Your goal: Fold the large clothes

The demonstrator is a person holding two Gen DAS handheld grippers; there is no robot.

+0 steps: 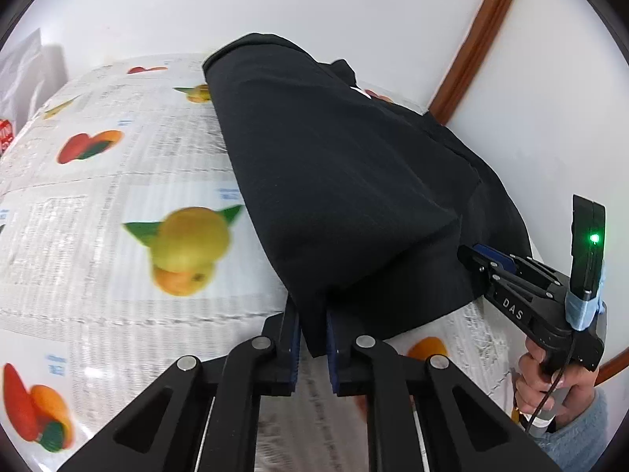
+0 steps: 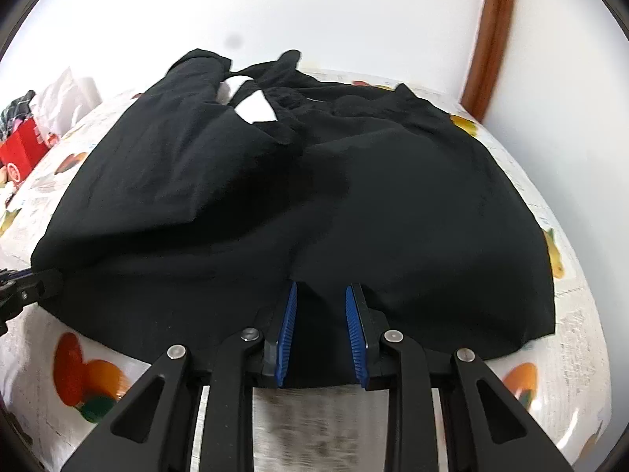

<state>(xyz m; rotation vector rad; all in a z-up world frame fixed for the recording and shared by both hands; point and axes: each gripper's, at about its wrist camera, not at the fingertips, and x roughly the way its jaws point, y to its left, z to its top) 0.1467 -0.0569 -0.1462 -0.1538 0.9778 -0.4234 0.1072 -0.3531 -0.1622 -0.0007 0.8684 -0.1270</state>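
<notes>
Black garment (image 2: pixel 298 204) lies spread over the tabletop (image 1: pixel 98 181), which is covered with a cloth printed with newspaper text and fruit. Its near hem runs toward both claws. The left claw (image 1: pixel 313 338) sits at the hem's left corner with its blue pads drawn in tight on a pinch of the black fabric, which rises in a fold away from the jaws. The right claw (image 2: pixel 320 330) is further along the same hem; a strip of the dark cloth passes between its ribbed blue pads, which stand a little apart, and from that view I cannot tell whether they actually press on it. Seen from the left wrist, the right claw's tip meets the garment's edge, with a hand (image 1: pixel 550 385) in a pale blue fuzzy sleeve gripping its handle and a green light glowing on its top.

The garment is plain black, soft and slightly rumpled, with a white patch (image 2: pixel 253 108) showing near its far end. A red box (image 2: pixel 21 153) stands at the tabletop's far left
</notes>
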